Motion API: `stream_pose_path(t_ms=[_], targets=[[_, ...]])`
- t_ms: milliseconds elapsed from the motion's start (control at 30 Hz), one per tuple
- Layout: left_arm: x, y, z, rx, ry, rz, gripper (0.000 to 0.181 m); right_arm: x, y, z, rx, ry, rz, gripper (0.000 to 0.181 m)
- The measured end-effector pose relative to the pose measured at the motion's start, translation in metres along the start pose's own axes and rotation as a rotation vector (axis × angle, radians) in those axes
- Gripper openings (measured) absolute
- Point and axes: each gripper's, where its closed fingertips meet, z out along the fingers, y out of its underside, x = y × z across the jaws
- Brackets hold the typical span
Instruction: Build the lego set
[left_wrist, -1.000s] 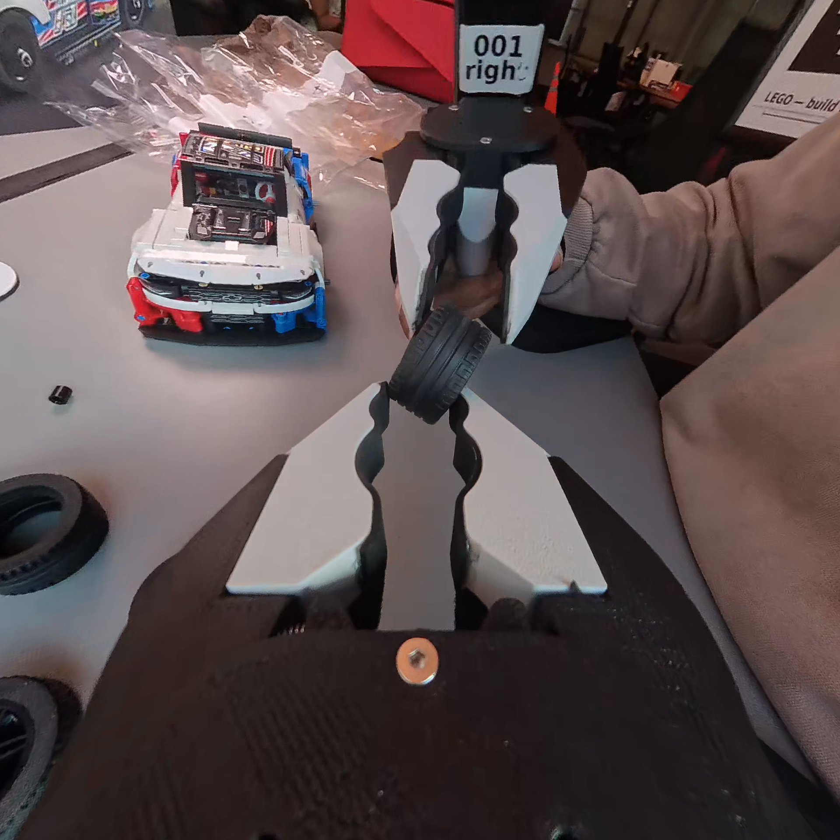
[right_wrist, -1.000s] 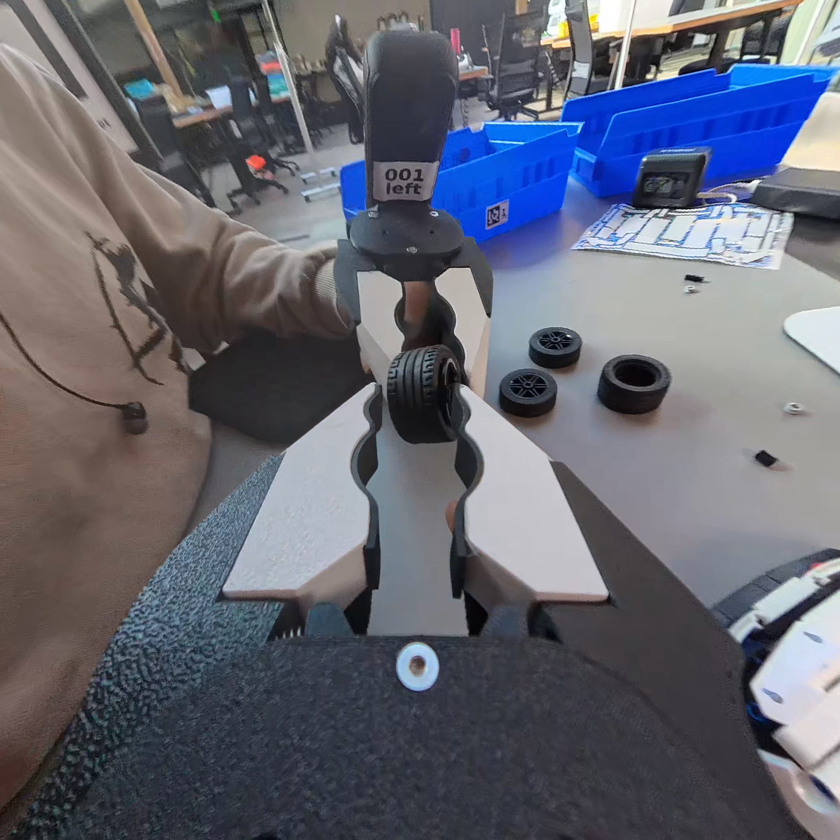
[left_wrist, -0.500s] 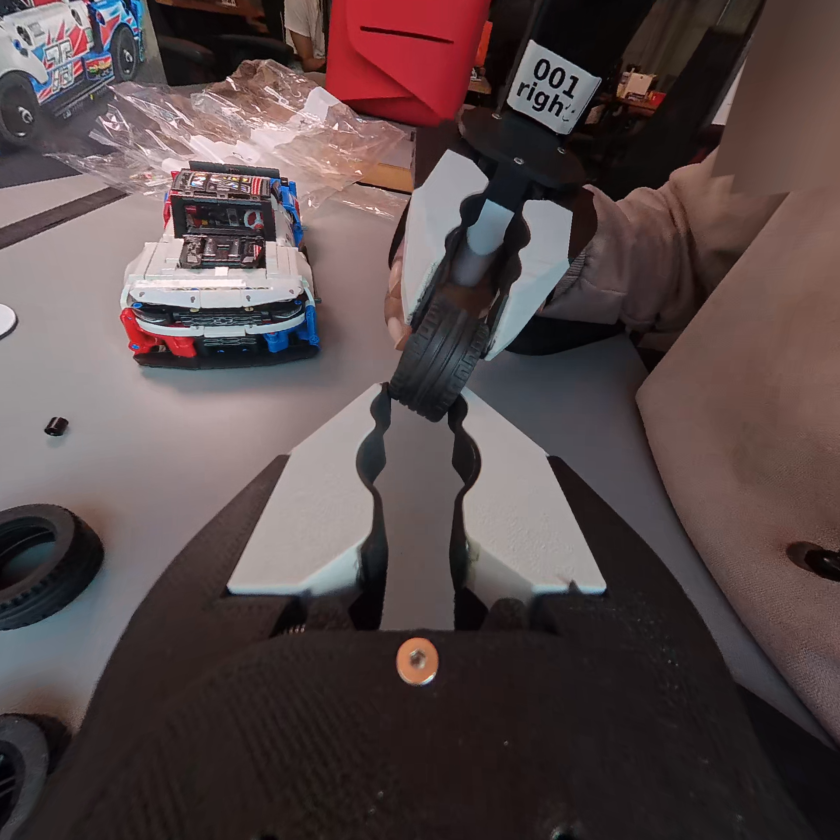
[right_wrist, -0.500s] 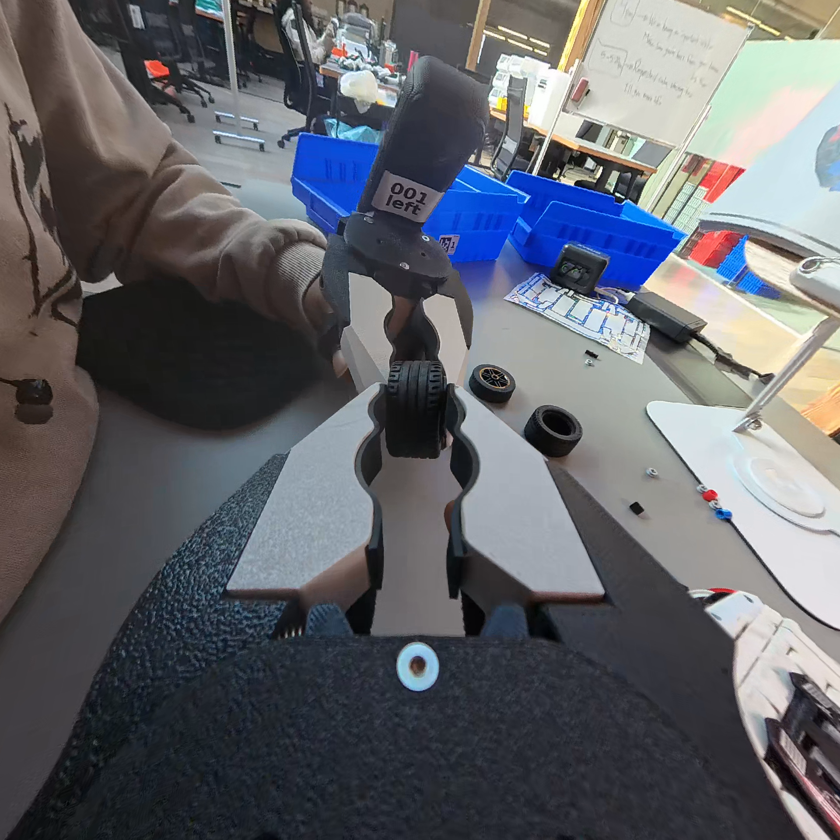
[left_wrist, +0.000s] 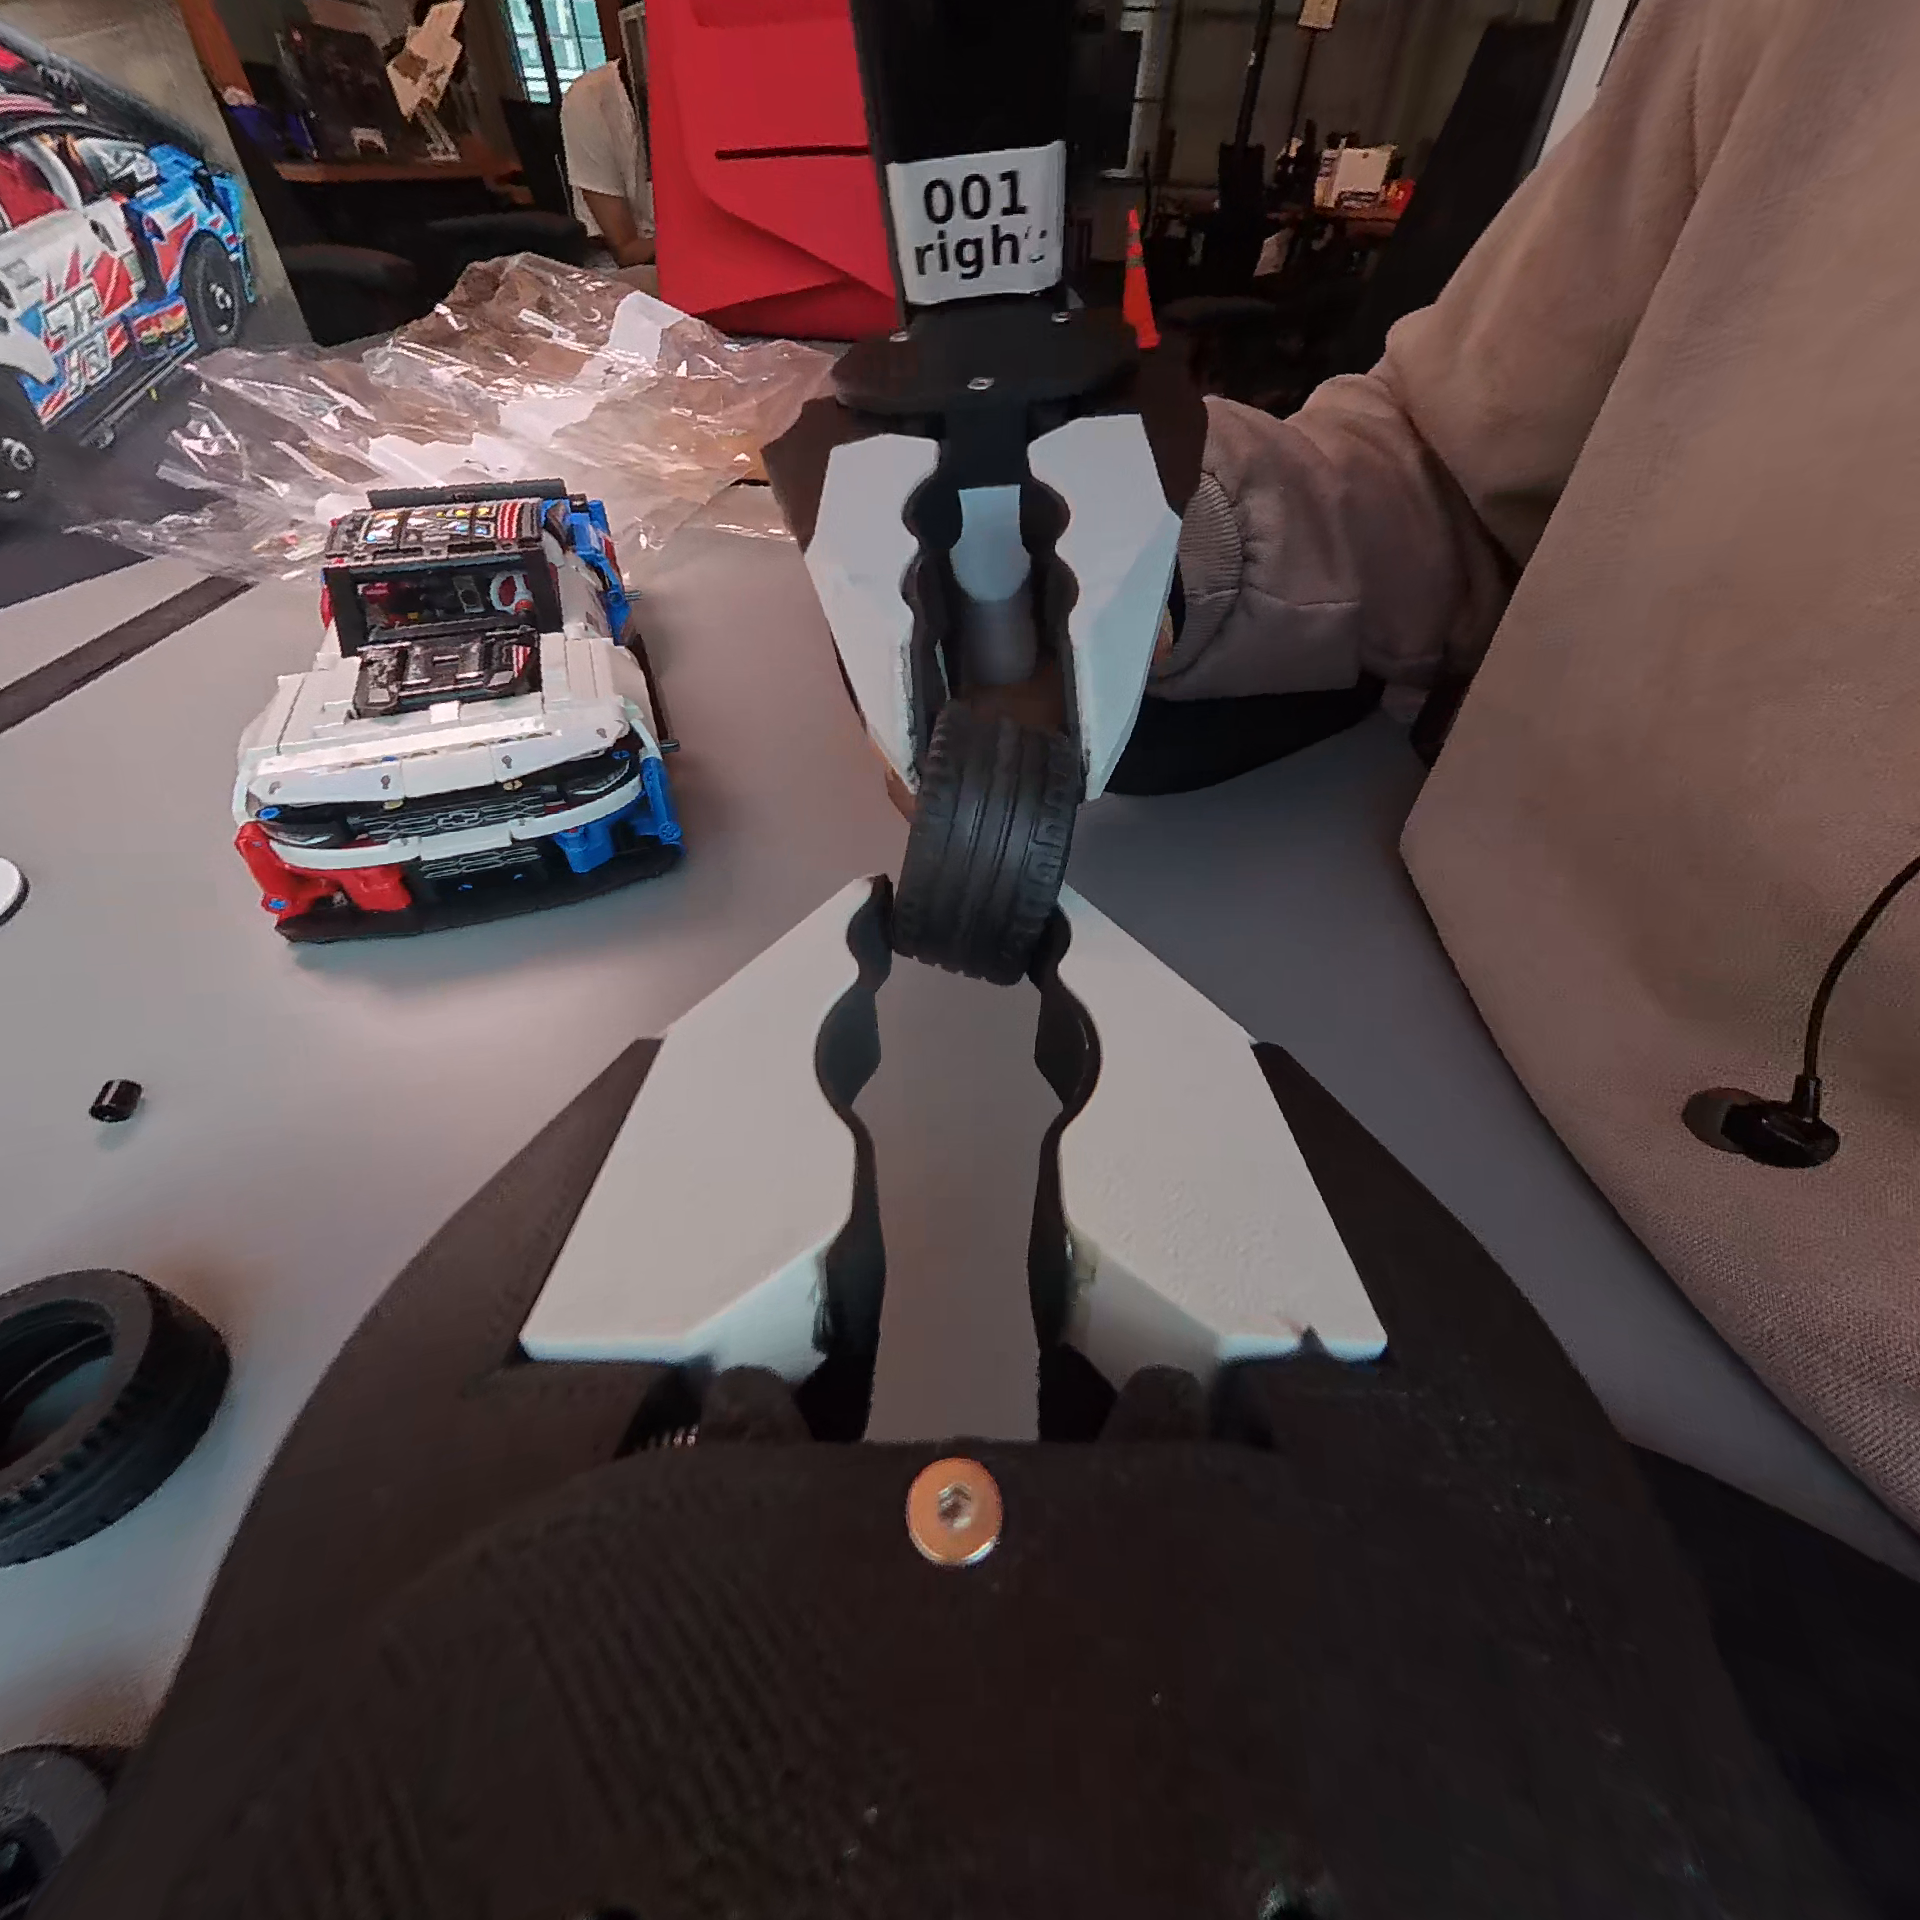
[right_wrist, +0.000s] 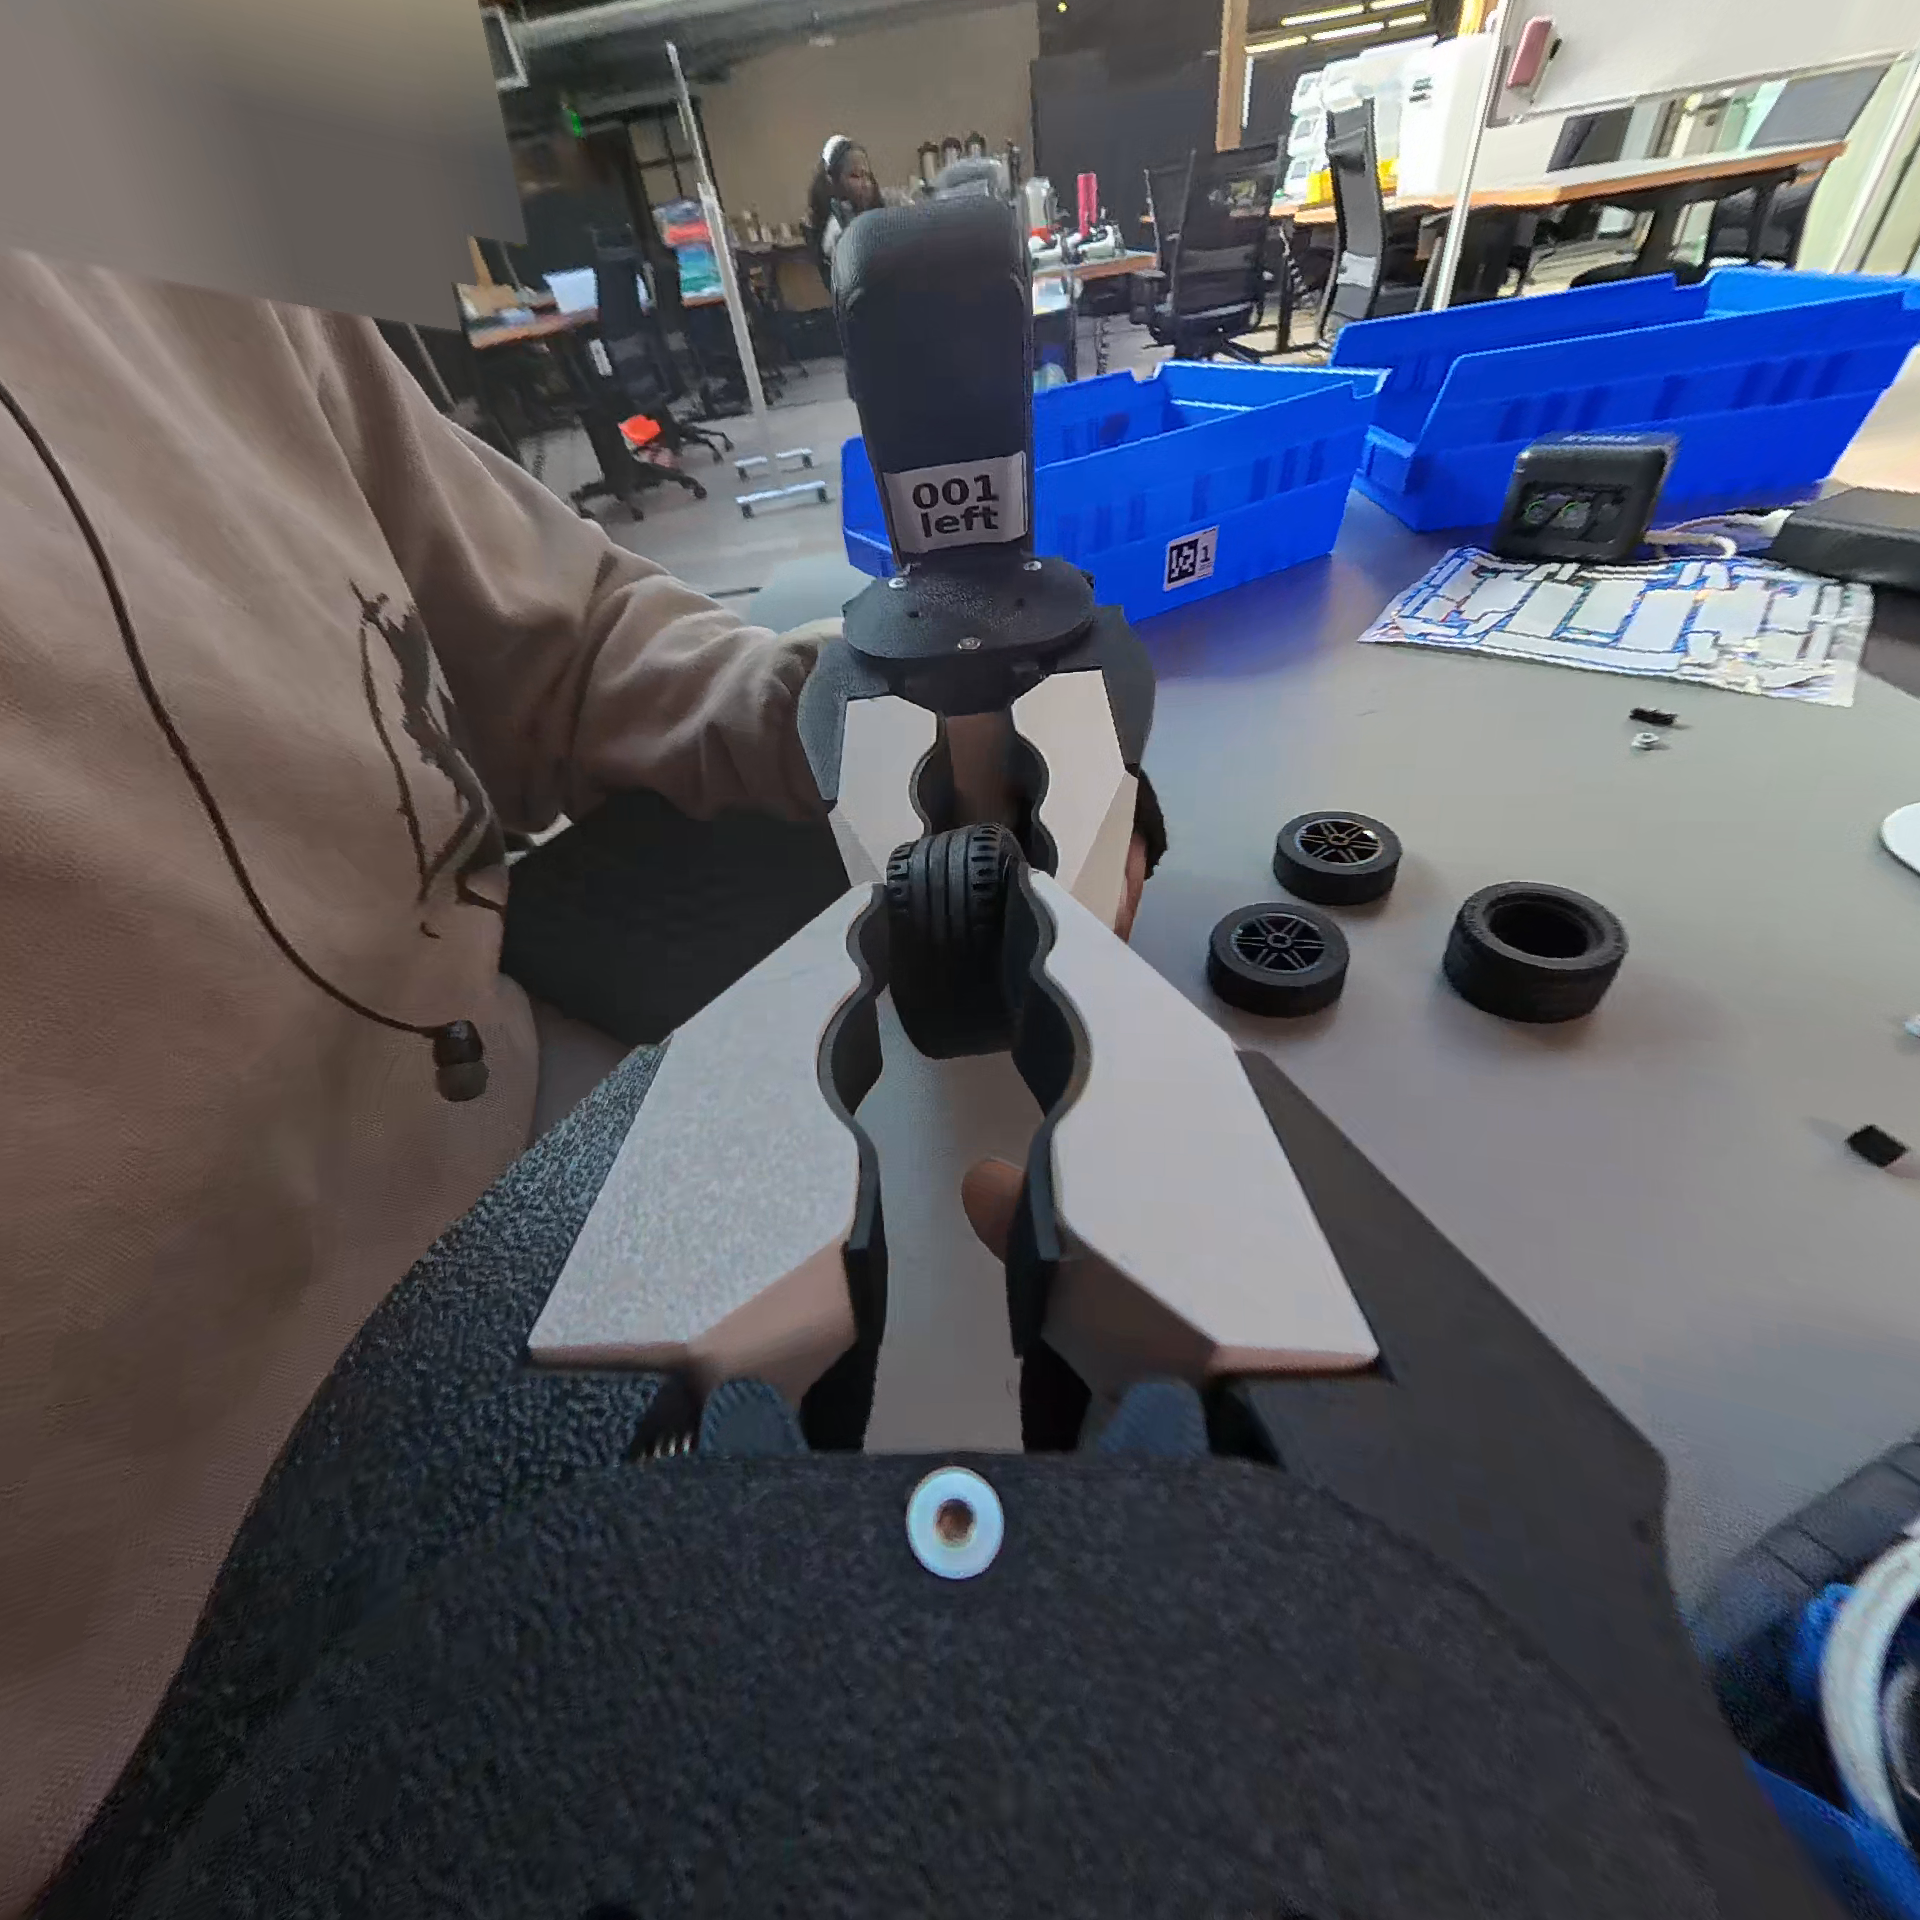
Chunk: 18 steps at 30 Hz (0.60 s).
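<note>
A black tyre (left_wrist: 987, 842) is held in the air between my two grippers, which face each other tip to tip. My left gripper (left_wrist: 964, 923) is shut on its near end. My right gripper (right_wrist: 958, 920) is shut on the same tyre (right_wrist: 951, 961), which sits upright in the first notch of its fingers. Whether a rim is inside the tyre is hidden. The white Lego car (left_wrist: 447, 748) with red and blue trim stands on the grey table (left_wrist: 312, 1091) to the left, with no wheels showing on it.
An empty tyre (right_wrist: 1535, 951) and two rimmed wheels (right_wrist: 1337, 857) (right_wrist: 1278, 956) lie on the table. Blue bins (right_wrist: 1195, 468), a sticker sheet (right_wrist: 1621, 623), clear plastic bags (left_wrist: 520, 384) and a red box (left_wrist: 769, 177) stand farther back. Small black pieces (left_wrist: 114, 1101) lie loose. The grippers are tip to tip, or close to it. From either gripper's tips it is about 20 cm to the white Lego car (left_wrist: 447, 748).
The tyre has turned from tilted to upright. The right gripper has come closer, so the tyre now sits deeper between its fingers.
</note>
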Motion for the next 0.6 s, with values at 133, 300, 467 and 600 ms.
stream_pose_path(t_ms=[133, 300, 467, 600], targets=[[0.009, -0.001, 0.000, 0.006, 0.008, 0.110, 0.024, -0.011, -0.001, 0.001, 0.036, -0.105, 0.127, 0.017], [0.019, -0.001, 0.002, -0.006, 0.003, 0.233, 0.023, -0.021, 0.000, 0.000, 0.081, -0.260, 0.300, 0.016], [0.019, -0.003, 0.004, -0.007, -0.053, 0.354, 0.023, -0.024, -0.002, -0.002, 0.127, -0.385, 0.459, 0.015], [0.015, -0.007, 0.004, 0.008, -0.092, 0.376, 0.023, -0.019, -0.008, -0.005, 0.177, -0.381, 0.487, 0.010]])
